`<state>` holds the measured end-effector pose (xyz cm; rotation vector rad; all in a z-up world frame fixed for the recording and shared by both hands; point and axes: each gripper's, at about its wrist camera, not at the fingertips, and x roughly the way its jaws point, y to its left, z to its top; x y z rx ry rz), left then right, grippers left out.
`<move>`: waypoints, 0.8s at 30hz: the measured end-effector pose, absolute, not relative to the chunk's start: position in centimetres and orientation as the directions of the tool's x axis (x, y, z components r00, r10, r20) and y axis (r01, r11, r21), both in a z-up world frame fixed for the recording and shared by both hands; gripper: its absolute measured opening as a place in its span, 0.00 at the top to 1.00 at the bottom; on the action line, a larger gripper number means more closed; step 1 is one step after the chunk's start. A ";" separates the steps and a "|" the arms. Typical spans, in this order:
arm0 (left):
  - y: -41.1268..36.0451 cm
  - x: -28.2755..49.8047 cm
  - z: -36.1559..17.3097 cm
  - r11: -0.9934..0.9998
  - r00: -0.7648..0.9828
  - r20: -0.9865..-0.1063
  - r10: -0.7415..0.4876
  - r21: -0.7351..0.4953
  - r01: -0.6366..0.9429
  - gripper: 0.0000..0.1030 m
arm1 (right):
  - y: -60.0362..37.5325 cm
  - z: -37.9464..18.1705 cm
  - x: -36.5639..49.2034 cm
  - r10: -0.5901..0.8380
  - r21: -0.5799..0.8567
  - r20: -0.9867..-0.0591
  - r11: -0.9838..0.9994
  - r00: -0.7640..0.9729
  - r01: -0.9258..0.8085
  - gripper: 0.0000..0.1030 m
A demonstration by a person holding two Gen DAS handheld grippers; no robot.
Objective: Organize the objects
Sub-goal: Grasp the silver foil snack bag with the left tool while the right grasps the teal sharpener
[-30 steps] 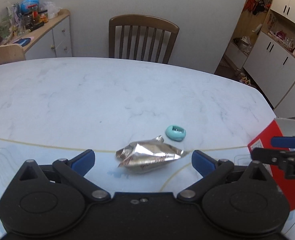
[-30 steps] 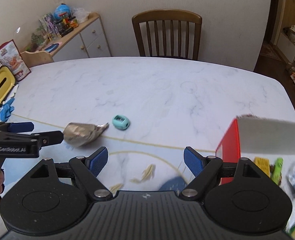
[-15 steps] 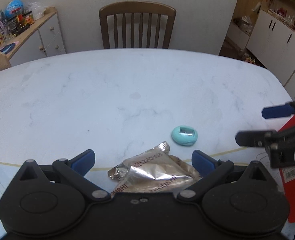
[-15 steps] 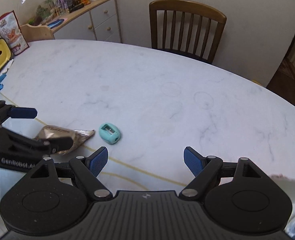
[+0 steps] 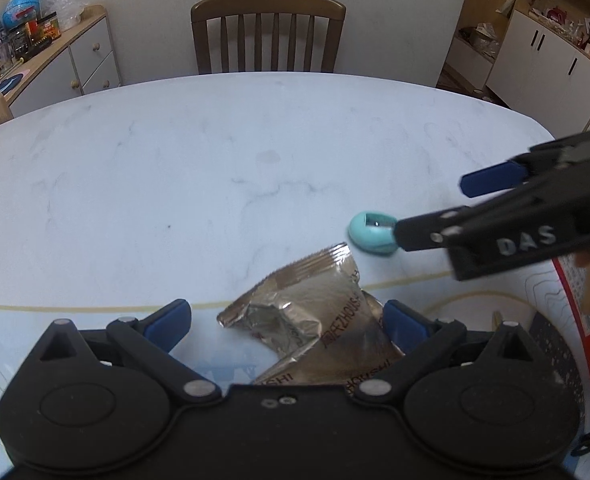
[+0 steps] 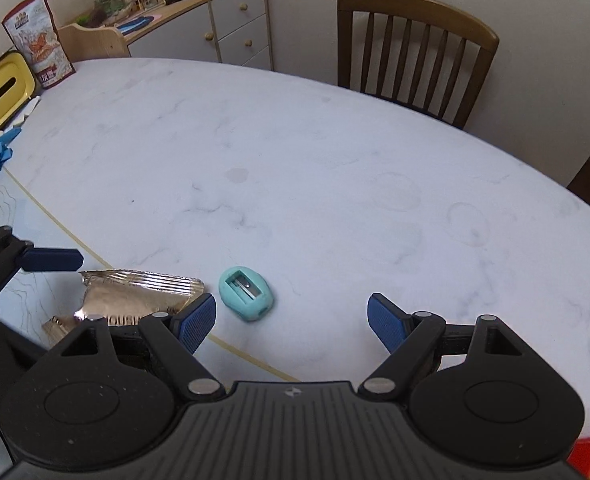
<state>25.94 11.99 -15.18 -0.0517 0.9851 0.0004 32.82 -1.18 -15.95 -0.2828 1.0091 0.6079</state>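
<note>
Now both claws spread wide: we straddle foil pouch (image 5: pixel 315 320) with left claw (image 5: pixel 287 316); right claw (image 6: pixel 291 318) just short of teal sharpener (image 6: pixel 247 293) on table (image 6: pixel 335 184). We centre, then close.

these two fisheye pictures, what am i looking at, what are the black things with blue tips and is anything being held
Each picture comes from a camera fixed on a hand-held gripper, looking forward along its two black fingers with blue pads. A person holds one in each hand; there is no robot arm.

The left view shows the left gripper open around a crumpled foil packet that lies on the marble table. The other tool reaching in from the right is the right gripper.

The right view shows that gripper open, with a teal pencil sharpener on the table just ahead of it, towards its left finger.

Nothing is held. A chair stands behind the table.
</note>
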 end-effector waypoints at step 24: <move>12.2 24.5 -15.9 0.997 0.598 -0.799 -0.060 -0.083 -0.011 0.38 | 1.6 -17.8 32.5 0.383 0.076 -0.850 0.769 0.363 -0.634 0.52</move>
